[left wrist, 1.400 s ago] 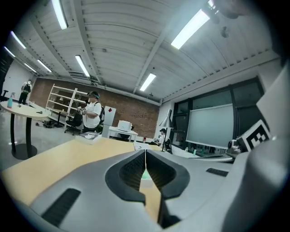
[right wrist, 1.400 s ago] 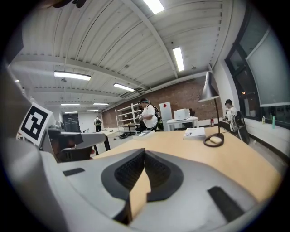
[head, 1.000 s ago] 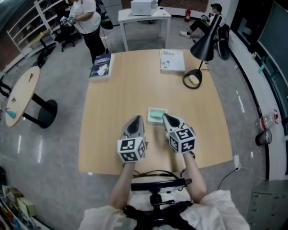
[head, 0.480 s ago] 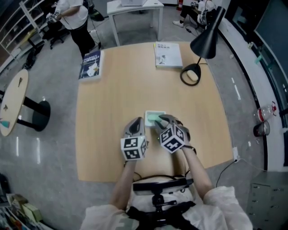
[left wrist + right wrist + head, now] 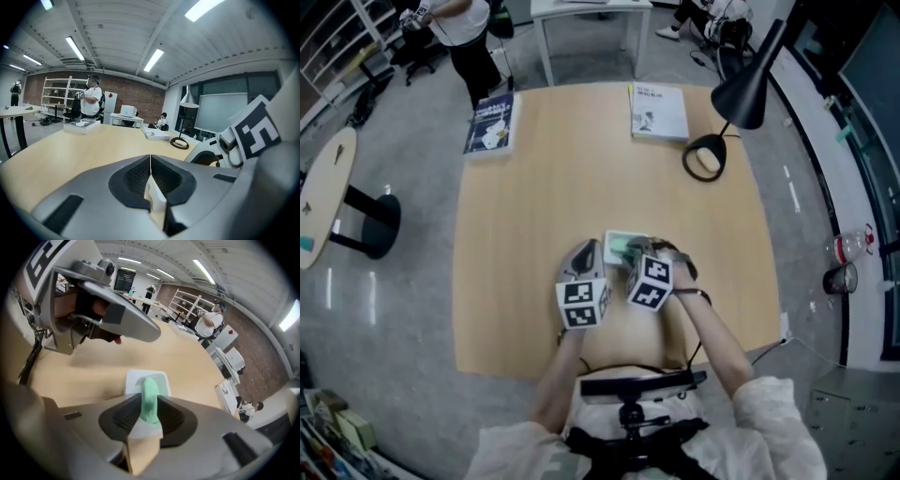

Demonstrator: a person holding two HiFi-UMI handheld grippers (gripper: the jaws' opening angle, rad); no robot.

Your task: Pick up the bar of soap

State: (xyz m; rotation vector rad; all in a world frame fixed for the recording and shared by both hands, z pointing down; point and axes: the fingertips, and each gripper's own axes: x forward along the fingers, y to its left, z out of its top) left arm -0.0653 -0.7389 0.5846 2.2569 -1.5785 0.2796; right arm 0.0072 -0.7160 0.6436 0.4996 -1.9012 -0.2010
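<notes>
A pale green bar of soap [image 5: 151, 385] lies in a white dish [image 5: 133, 379] on the wooden table [image 5: 534, 197]. My right gripper [image 5: 149, 398] is tilted down over the dish [image 5: 614, 240]; its jaws are opening and stand either side of the soap without clamping it. In the head view the right gripper [image 5: 639, 253] hides most of the soap [image 5: 622, 249]. Just left of the dish my left gripper [image 5: 586, 253] rests low over the table, and in its own view the left gripper [image 5: 150, 161] is shut with nothing in it.
A black desk lamp [image 5: 741, 89] stands at the table's far right with its round base [image 5: 705, 157]. A white book [image 5: 658, 112] and a blue book [image 5: 490, 124] lie at the far edge. A person [image 5: 455, 19] stands beyond the table. A round side table [image 5: 319, 197] is at left.
My right gripper has swung left and tipped down onto the dish, and its jaws have parted around the soap. The left gripper has stayed where it was.
</notes>
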